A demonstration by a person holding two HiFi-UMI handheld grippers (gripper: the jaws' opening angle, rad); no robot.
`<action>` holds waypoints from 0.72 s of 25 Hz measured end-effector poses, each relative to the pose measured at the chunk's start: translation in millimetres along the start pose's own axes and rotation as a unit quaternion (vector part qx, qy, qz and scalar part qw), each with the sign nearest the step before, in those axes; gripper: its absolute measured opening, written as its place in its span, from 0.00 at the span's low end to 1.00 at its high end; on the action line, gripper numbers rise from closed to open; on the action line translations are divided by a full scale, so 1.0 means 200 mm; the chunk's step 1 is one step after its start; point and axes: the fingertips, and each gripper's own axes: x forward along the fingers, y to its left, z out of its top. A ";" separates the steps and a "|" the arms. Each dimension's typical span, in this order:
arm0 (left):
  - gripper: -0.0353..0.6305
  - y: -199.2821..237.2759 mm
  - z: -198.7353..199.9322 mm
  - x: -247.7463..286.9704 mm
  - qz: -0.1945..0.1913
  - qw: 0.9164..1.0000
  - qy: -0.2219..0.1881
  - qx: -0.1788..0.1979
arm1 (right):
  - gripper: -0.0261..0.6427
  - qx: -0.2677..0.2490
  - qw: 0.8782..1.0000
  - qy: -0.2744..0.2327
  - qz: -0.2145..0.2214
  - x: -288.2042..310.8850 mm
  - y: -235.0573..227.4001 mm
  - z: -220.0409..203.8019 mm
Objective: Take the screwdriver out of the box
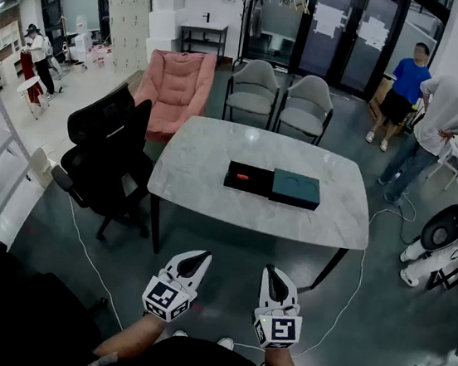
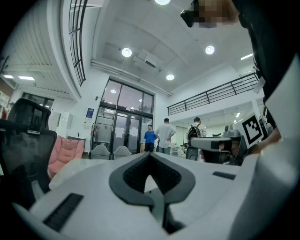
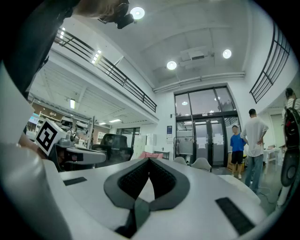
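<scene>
Both forearms reach forward from the bottom edge of the head view, side by side and held level, well short of the surface (image 1: 216, 155). The left tongs (image 1: 197, 256) angle slightly toward the right, and the right tongs (image 1: 273, 272) point almost straight ahead. Each marker cube faces up toward the camera and covers the hand behind it.

In the left gripper view the left tongs (image 2: 150, 157) are fully closed, pads meeting at the tip with nothing between them. The right gripper view shows the right tongs (image 3: 149, 160) the same way, closed and empty.

The white body of each tool fills the lower half of its own view and blocks what lies below, so the box shows in neither gripper view.

The box (image 1: 253, 189) lies open near the middle of the surface, black inside, with its teal lid (image 1: 296, 189) touching its right side. The screwdriver (image 1: 242, 176) lies inside the box, well apart from both tongs. Only a short orange streak of it shows. Its long axis seems to run left to right along the length of the box. It is too small to tell which end is the tip.
</scene>
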 end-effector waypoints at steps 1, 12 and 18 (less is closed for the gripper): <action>0.06 0.01 0.00 0.00 0.002 1.000 -0.002 -0.004 | 0.07 0.004 1.000 -0.002 0.001 0.01 -0.01 0.00; 0.06 0.00 -0.02 0.05 0.016 1.000 0.002 -0.002 | 0.07 0.015 1.000 -0.015 0.003 0.00 -0.10 0.02; 0.06 -0.06 -0.05 0.12 0.023 1.000 0.006 -0.001 | 0.07 0.030 0.999 -0.022 0.003 -0.03 -0.21 -0.01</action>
